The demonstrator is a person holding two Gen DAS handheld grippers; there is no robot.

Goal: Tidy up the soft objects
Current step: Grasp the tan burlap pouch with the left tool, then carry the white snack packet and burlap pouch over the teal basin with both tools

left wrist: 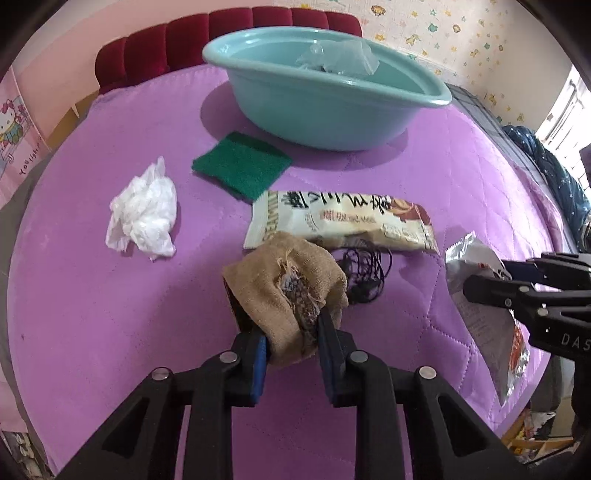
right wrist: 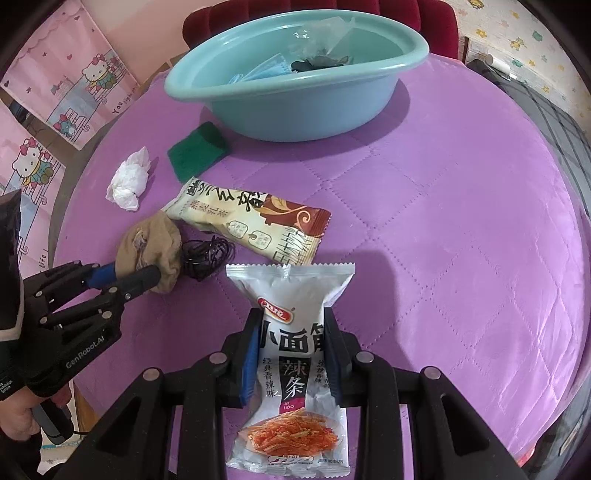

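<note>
My left gripper (left wrist: 291,332) is shut on a tan frayed cloth bundle (left wrist: 284,288), held above the purple quilted surface (left wrist: 110,295); it also shows in the right wrist view (right wrist: 151,247). My right gripper (right wrist: 291,347) is shut on a silver spicy-snack packet (right wrist: 291,369), also seen in the left wrist view (left wrist: 480,295). A teal basin (left wrist: 325,96) stands at the back (right wrist: 295,92) with a clear plastic bag (left wrist: 340,55) and blue masks (right wrist: 266,70) inside.
A cream snack packet (left wrist: 343,221), a tangle of black cord (left wrist: 365,273), a green scouring pad (left wrist: 240,166) and a crumpled white plastic bag (left wrist: 144,214) lie on the quilt. A red headboard (left wrist: 221,33) runs behind the basin.
</note>
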